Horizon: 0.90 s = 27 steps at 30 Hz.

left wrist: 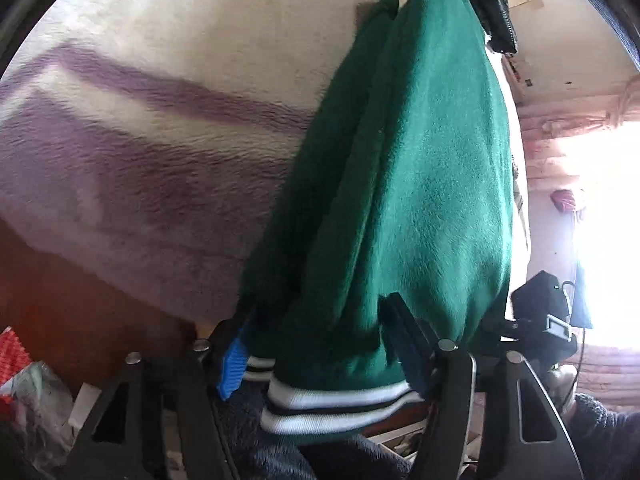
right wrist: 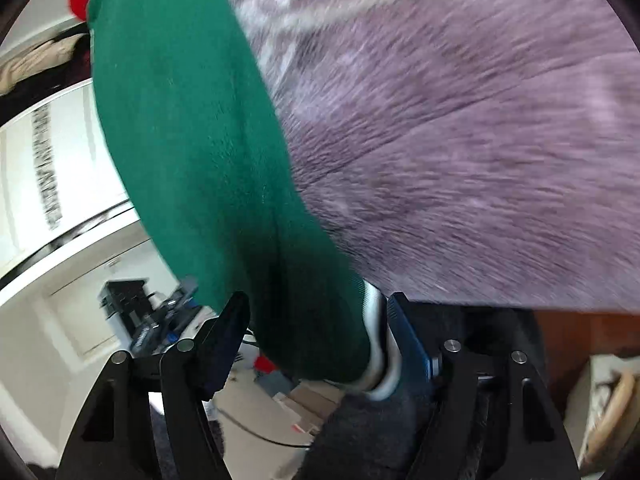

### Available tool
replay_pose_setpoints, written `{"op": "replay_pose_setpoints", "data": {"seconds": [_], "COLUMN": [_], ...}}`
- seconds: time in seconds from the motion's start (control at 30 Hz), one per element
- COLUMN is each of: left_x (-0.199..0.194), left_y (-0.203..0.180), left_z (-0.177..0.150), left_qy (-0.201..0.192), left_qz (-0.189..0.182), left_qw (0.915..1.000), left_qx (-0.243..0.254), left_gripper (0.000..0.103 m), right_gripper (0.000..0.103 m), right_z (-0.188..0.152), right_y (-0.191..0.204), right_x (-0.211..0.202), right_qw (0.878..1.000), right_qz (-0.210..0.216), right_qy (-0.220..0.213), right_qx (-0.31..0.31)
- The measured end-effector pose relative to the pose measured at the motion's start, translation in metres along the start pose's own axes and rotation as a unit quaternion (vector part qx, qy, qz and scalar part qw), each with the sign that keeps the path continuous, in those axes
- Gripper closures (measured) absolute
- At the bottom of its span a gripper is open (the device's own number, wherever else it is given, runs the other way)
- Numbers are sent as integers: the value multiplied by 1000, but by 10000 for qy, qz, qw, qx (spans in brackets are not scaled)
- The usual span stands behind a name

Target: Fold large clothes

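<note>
A green fleece jacket (left wrist: pixel 404 184) with a white and black striped hem (left wrist: pixel 332 400) is held up over a bed. My left gripper (left wrist: pixel 316 344) is shut on the hem edge, with the fabric bunched between its fingers. In the right wrist view the same jacket (right wrist: pixel 208 168) hangs lengthwise, and my right gripper (right wrist: pixel 316 344) is shut on its striped hem (right wrist: pixel 380 360). The far end of the jacket runs out of view at the top of both views.
A cream and purple fuzzy blanket (left wrist: pixel 152 160) covers the bed under the jacket; it also fills the right wrist view (right wrist: pixel 460 160). A dark garment (left wrist: pixel 494 12) lies beyond. A bright window (left wrist: pixel 608 220) is at right. Clutter lies on the floor (right wrist: pixel 288 400).
</note>
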State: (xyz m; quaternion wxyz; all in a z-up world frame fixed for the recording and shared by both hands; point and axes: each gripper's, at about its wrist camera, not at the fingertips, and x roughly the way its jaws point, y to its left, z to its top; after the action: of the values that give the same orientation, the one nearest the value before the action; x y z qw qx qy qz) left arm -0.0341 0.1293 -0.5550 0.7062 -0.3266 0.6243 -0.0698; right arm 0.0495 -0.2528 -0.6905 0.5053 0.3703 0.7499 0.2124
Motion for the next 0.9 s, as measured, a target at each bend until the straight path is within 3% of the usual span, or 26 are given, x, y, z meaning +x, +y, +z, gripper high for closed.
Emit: {"op": "replay_pose_setpoints", "data": {"seconds": [0.17, 0.2, 0.23, 0.3, 0.37, 0.47, 0.5, 0.53, 0.6, 0.7, 0.73, 0.83, 0.87, 0.9], "left_x": [11, 8, 5, -6, -15, -21, -19, -13, -5, 11, 12, 13, 10, 5], "left_y": [-14, -14, -15, -12, -6, 5, 8, 8, 10, 0, -2, -15, -16, -17], "left_z": [11, 9, 5, -7, -18, -21, -16, -11, -3, 2, 3, 3, 1, -1], "left_qy": [-63, -101, -175, -284, -266, -226, -175, -116, -45, -13, 1, -28, -72, -139], "left_qz": [18, 21, 29, 15, -196, -388, -417, -402, -430, -515, -494, -226, -224, -132], "left_qw": [9998, 9997, 9993, 9989, 9990, 9989, 9990, 9991, 9989, 9987, 9988, 9994, 9992, 9992], "left_qx": [192, 239, 326, 381, 293, 107, -5, -105, -162, -38, 4, 272, 309, 337], "left_gripper": [31, 31, 36, 67, 75, 75, 70, 67, 53, 34, 32, 31, 35, 60], "right_gripper": [30, 36, 43, 70, 75, 75, 73, 69, 47, 37, 36, 35, 41, 48], "right_z": [9, 7, 3, -9, -23, -29, -24, -20, -9, 9, 13, 16, 14, 12], "right_y": [20, 23, 25, 28, 35, 54, 62, 70, 72, 69, 69, 77, 82, 85], "right_x": [55, 58, 61, 64, 65, 72, 83, 96, 101, 107, 111, 125, 129, 131], "right_qw": [9994, 9991, 9988, 9967, 9947, 9972, 9973, 9978, 9993, 9994, 9990, 9984, 9985, 9981], "right_qz": [260, 290, 338, 656, 849, 637, 642, 590, 336, 331, 437, 542, 536, 599], "right_qy": [-218, -291, -334, -385, -417, -314, -260, -221, -169, -22, 41, -29, -79, -96], "right_qx": [31, 73, 106, 276, 392, 231, 227, 193, 71, 102, 111, 137, 123, 127]}}
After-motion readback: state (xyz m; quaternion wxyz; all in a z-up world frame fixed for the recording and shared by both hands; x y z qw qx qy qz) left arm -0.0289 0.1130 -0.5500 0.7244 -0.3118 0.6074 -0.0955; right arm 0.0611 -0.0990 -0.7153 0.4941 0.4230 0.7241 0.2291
